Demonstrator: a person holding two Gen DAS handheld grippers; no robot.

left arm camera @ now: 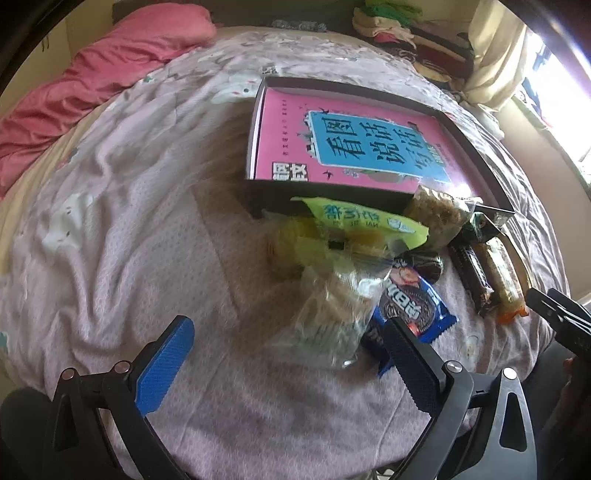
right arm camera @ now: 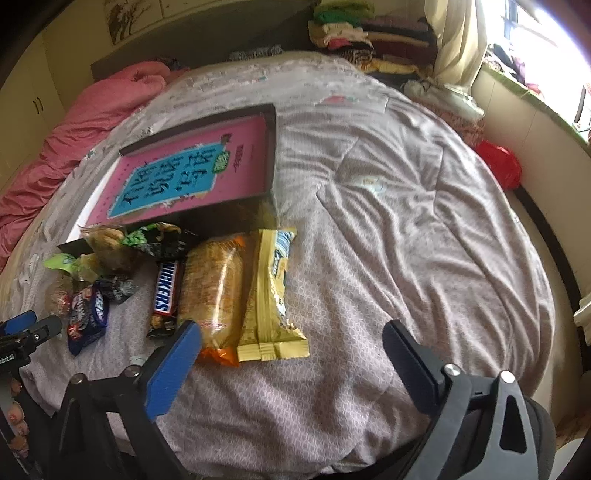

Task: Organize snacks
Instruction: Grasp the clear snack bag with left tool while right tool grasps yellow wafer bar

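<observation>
Both grippers over a bed [right arm camera: 406, 221] spread with a mauve quilted cover, snacks heaped at the near edge of a shallow dark tray [left arm camera: 476, 155] that holds a pink book [left arm camera: 343, 147] with a blue title panel. Left gripper [left arm camera: 288, 354] low at 6 o'clock in its own view, jaws spread wide and holding nothing, blue pad at 7 o'clock, black pad at 5 o'clock. Just ahead of those jaws, a clear crinkly packet [left arm camera: 332, 314], blurred, lying over a blue cookie packet [left arm camera: 417, 306]; beyond it at 12 o'clock a lime-green packet [left arm camera: 365, 221] against the tray's near wall, with a clear bag of pale brown pieces [left arm camera: 439, 214] to its 3 o'clock. Right gripper [right arm camera: 291, 354] likewise gaping, nothing between the jaws, quilt only beneath the black pad. In the right wrist view, three long snacks side by side just past the blue pad: Snickers bar [right arm camera: 166, 291] at 9 o'clock of an orange-ended pack of golden cakes [right arm camera: 214, 288], and a pale yellow wrapper [right arm camera: 273, 288] at that pack's 3 o'clock, touching it. Small dark and green wrappers crowded at the tray corner, too jumbled to tell apart. Pink duvet [left arm camera: 92, 81] bunched at 10 o'clock, folded clothes [right arm camera: 354, 33] stacked at 12 o'clock by the curtain.
</observation>
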